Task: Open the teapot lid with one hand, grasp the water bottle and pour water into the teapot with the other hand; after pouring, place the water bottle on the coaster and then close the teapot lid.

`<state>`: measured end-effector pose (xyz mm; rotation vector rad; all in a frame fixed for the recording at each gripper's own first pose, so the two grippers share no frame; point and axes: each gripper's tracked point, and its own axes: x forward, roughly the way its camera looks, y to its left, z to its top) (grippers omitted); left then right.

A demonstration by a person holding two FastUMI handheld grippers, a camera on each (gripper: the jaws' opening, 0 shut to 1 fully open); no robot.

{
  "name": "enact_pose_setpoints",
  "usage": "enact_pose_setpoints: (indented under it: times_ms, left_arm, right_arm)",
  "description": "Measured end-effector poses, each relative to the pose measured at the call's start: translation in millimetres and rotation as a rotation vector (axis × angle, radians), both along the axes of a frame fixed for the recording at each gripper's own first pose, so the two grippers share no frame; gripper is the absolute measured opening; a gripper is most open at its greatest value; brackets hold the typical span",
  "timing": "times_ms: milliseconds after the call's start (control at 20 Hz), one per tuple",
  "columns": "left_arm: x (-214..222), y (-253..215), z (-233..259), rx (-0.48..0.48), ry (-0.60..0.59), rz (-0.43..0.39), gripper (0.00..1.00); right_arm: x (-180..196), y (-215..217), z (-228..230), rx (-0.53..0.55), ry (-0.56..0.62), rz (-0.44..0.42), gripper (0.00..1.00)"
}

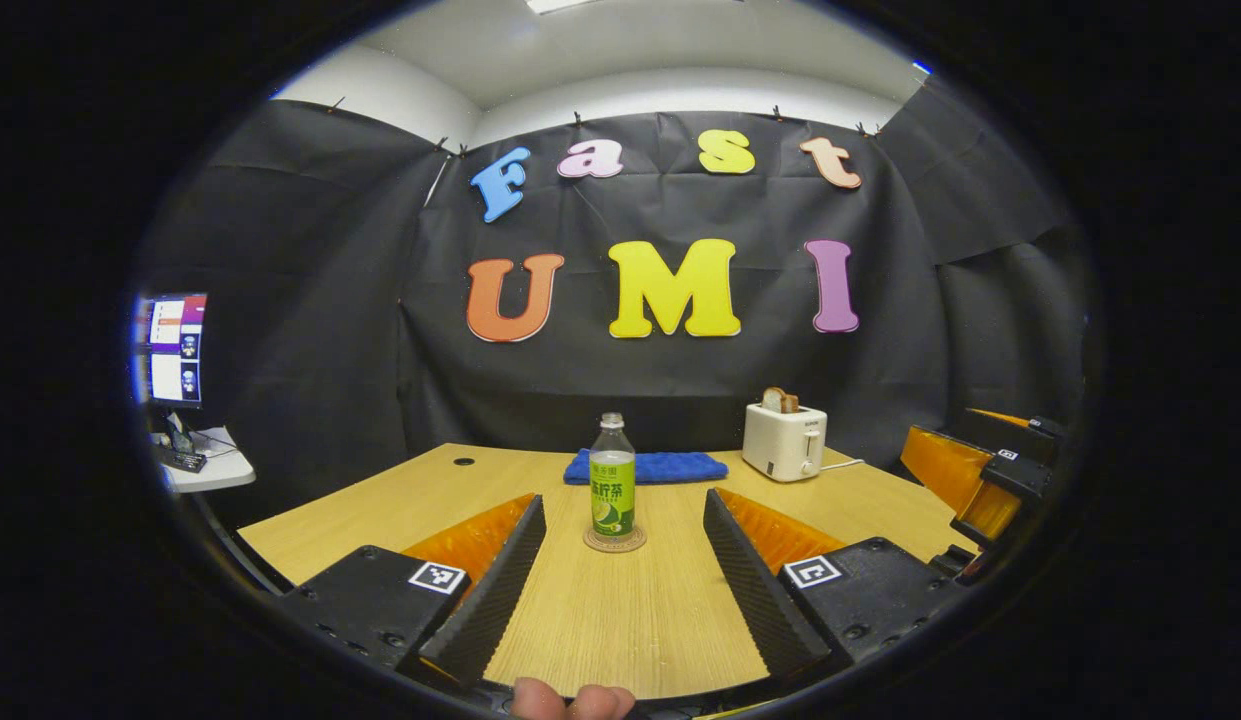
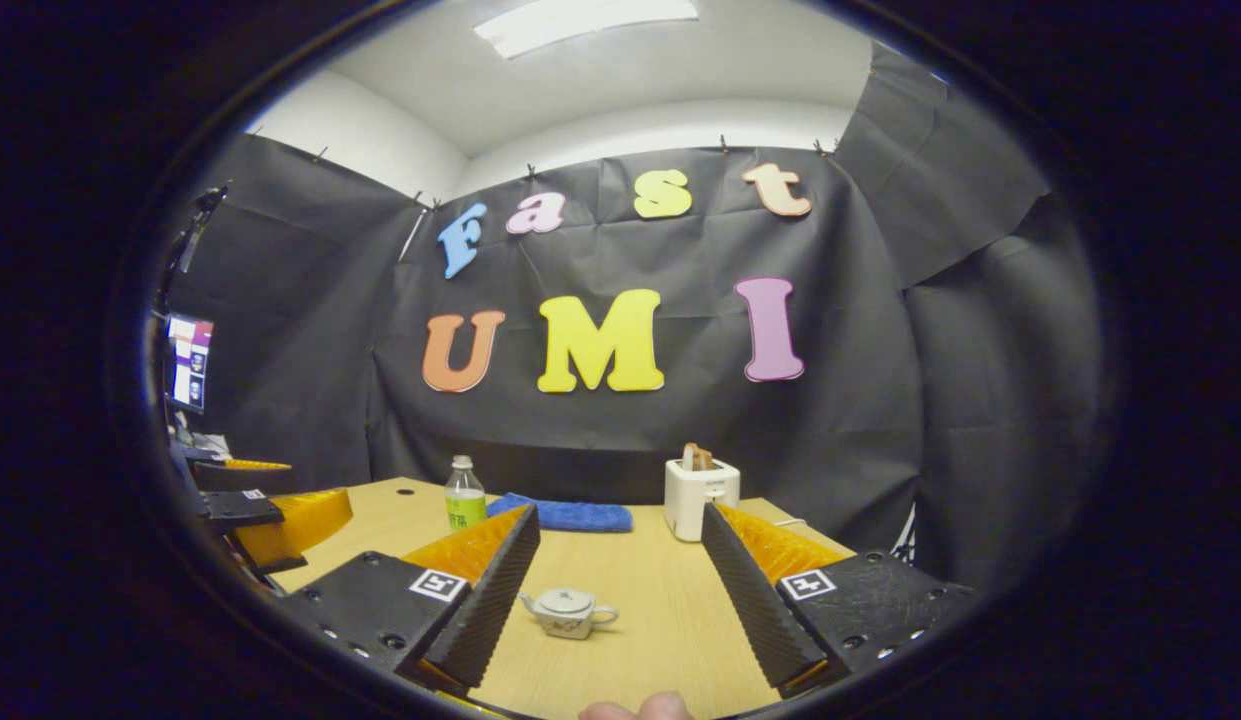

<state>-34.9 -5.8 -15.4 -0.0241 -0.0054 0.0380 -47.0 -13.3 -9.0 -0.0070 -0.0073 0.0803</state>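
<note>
Quick look at where things sit: the bottle stands upright on the coaster, mid-bench, with no cap that I can see. The teapot sits on the bench nearer my side, lid on. That fits either end of the job, so I won't call which.

My left gripper is spread wide, lined up on the bottle but well short of it, holding nothing. My right gripper is wide too, with the teapot low between its fingers, not touched.

What worries me: the bottle looks open, so a clumsy or squeezing grip could slosh water onto the bench. The lid's knob is tiny, easy to pinch off-centre and drag the whole light pot. The towel and toaster sit along the far edge, clear enough.
</note>
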Motion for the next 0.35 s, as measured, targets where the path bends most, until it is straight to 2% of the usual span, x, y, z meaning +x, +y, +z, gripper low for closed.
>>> enact_pose_setpoints:
  times_ms: [350]
  left_arm:
    - [1, 18, -5, -0.003, 0.007, 0.034, 0.99]
  right_arm:
    - [2, 22, -1, -0.019, -0.003, 0.015, 0.98]
